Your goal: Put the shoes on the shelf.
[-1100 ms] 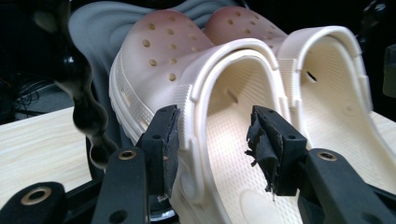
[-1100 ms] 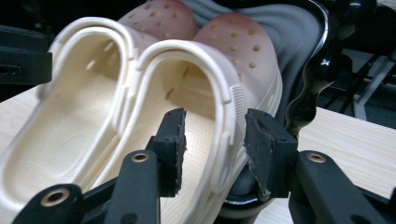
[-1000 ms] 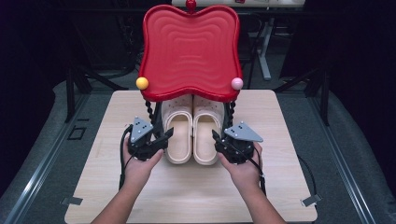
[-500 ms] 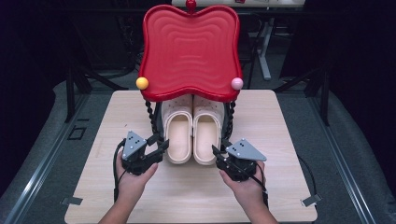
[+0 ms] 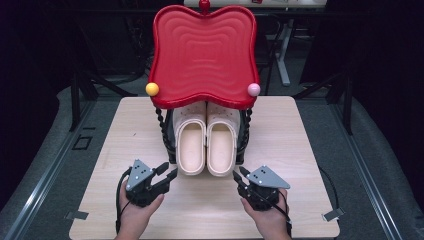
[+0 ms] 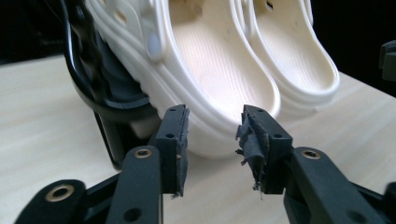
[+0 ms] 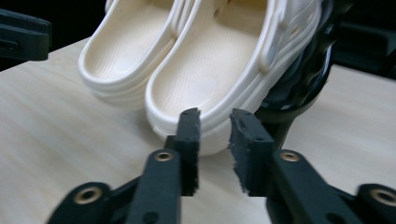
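Drawn back toward the near edge of the surface [image 5: 300, 150] since the earlier frames, both hands, away from the clogs. Left claw [image 5: 170, 173] partly open, just been closing, nothing between the jaws, nothing held. Right claw [image 5: 238, 174] narrower, also just been closing, likewise empty. Just ahead of the left claw, heel of the left clog [image 5: 191, 148]; just ahead of the right claw, heel of the right clog [image 5: 221, 149]. Side by side, touching, under the rack [image 5: 171, 145]. Farther off and above, red tray [image 5: 204, 55] with yellow ball [image 5: 152, 89] and pink ball [image 5: 254, 89].
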Action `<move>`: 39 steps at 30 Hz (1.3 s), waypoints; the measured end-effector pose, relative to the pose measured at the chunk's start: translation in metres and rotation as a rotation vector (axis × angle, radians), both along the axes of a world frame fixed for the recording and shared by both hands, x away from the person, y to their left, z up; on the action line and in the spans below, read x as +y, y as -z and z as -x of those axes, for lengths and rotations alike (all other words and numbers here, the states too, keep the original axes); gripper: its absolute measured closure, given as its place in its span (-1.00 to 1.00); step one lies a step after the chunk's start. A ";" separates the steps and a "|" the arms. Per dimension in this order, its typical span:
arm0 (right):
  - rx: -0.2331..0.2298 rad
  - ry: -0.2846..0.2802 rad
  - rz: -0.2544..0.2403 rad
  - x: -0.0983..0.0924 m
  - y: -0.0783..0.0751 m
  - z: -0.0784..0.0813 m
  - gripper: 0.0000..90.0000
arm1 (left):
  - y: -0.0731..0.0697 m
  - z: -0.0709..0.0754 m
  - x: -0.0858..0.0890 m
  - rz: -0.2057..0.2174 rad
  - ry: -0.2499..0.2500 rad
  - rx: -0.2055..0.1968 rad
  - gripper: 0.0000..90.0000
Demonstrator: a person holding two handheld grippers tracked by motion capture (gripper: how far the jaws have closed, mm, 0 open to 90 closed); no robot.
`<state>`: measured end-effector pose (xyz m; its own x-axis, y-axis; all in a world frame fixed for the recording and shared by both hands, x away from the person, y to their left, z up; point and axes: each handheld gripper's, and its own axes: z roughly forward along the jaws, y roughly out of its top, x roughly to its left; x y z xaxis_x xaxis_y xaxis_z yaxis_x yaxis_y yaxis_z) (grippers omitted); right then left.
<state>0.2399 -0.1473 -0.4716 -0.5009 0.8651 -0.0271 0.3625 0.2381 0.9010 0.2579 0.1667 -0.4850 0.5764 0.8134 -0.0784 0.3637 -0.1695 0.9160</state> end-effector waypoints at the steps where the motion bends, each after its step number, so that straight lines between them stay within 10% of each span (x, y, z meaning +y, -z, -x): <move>1: 0.009 -0.005 -0.005 0.001 0.002 0.002 0.73 | 0.002 0.002 -0.001 -0.003 0.001 0.008 0.39; 14: 0.069 -0.055 0.018 0.022 0.024 0.001 0.96 | 0.022 0.006 -0.020 -0.050 0.042 0.054 0.98; 39: 0.103 -0.023 0.037 0.028 0.036 -0.016 1.00 | 0.023 -0.005 -0.035 -0.068 0.043 0.049 1.00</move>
<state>0.2563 -0.1194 -0.5077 -0.5225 0.8526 -0.0058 0.4472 0.2798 0.8495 0.2634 0.1312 -0.5084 0.6077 0.7924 -0.0524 0.3987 -0.2473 0.8831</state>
